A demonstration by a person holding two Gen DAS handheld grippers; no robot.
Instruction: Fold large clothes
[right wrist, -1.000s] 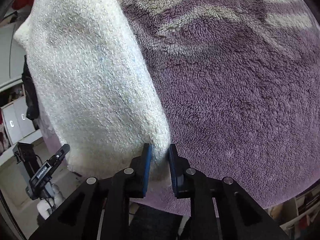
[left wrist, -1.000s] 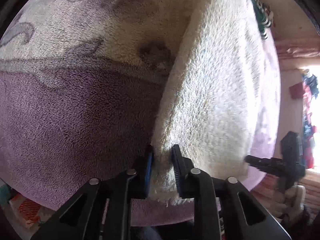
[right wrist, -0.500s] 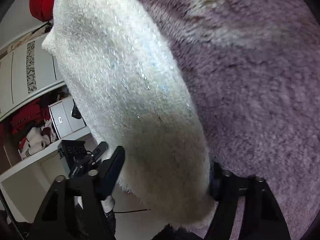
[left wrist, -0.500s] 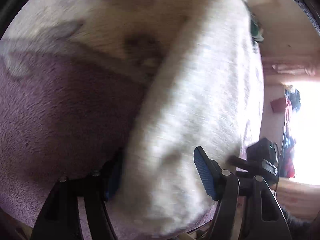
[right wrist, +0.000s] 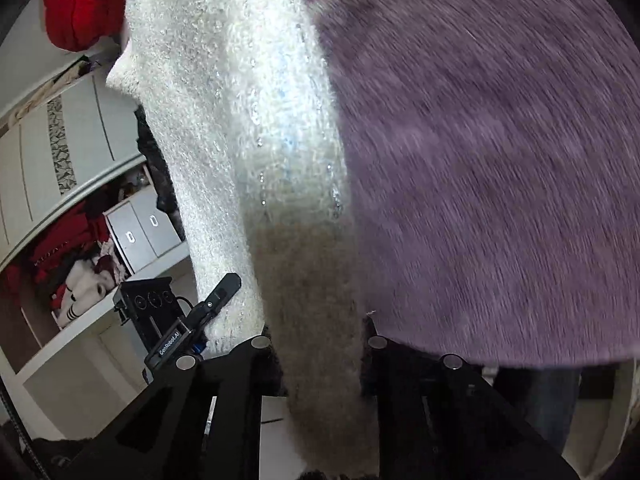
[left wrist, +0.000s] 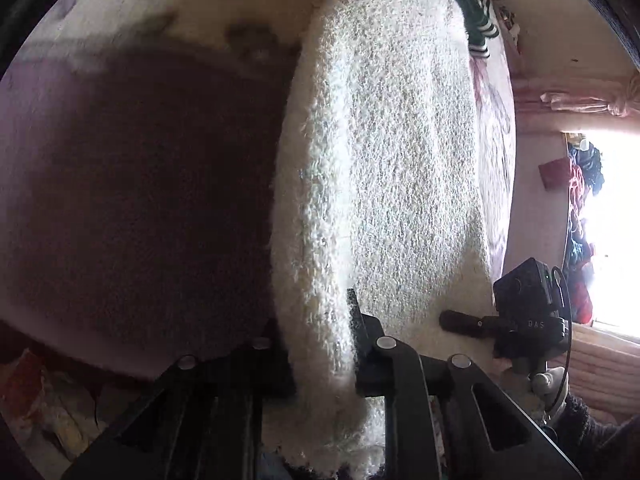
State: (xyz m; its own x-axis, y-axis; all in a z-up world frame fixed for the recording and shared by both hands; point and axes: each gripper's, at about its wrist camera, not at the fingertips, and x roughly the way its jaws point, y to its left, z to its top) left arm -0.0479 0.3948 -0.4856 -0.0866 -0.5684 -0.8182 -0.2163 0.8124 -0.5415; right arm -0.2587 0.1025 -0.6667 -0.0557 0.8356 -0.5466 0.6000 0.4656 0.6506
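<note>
A white fuzzy garment lies in a long folded strip on a purple fleece blanket. My left gripper has its near end bunched between its jaws, which are closing and press on the fabric. In the right wrist view the same garment runs up from my right gripper. Those jaws are closing too, with the thick fold squeezed between them. The blanket fills the right side. Each view shows the other gripper beside the garment: the right gripper and the left gripper.
A green striped cloth lies at the garment's far end. Beyond the bed a bright window has clothes hanging beside it. A red bundle, white shelves and grey drawers stand to the left.
Both grippers pinched the garment's edge, opened wide around a thicker fold, and now clamp that bunched fold. Both hands have moved and lifted the near end off the blanket.
</note>
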